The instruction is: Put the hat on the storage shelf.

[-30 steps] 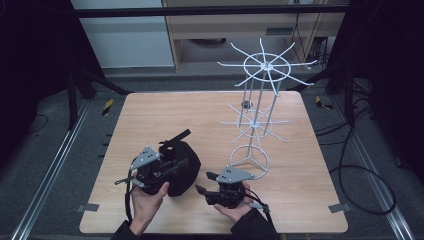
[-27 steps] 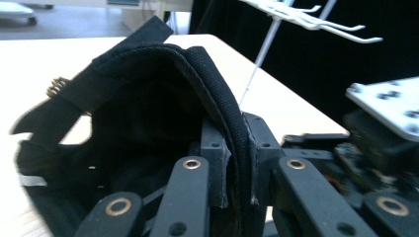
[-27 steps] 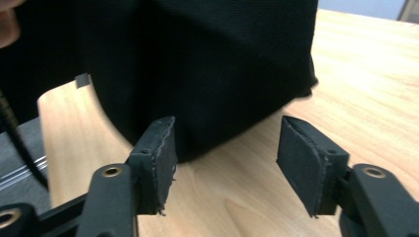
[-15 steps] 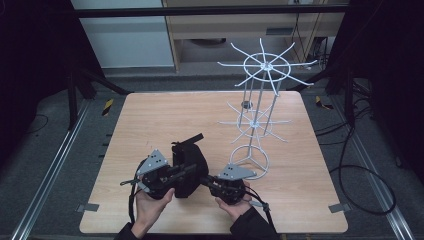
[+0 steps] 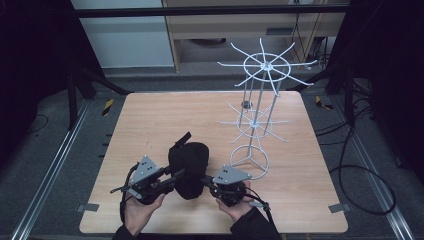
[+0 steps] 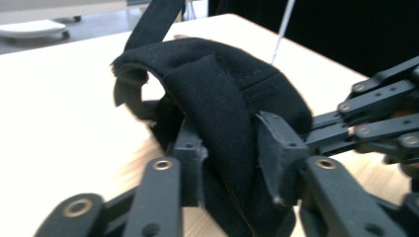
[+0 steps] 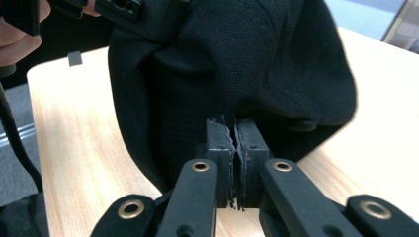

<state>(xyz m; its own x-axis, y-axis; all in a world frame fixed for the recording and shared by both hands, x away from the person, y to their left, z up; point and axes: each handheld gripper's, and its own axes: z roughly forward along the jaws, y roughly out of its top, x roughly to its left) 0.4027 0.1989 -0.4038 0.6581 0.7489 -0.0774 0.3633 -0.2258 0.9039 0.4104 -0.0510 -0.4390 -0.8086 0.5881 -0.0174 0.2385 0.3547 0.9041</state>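
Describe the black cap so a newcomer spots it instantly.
On the wooden table, look at the near edge, left of the white wire rack. Between the two grippers sits the cap: a crumpled black fabric lump with a strap sticking up, the only soft, dark item there.

Cap [image 5: 189, 162] on table [image 5: 150, 120] between both claws, wire rack [image 5: 257, 117] behind right.

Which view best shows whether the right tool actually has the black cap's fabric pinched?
The right gripper view: the right tool has its jaws pressed together on an edge of the black cap. The high view shows that tool meeting the cap, with no contact detail. The left gripper view shows its linkage behind the cap.
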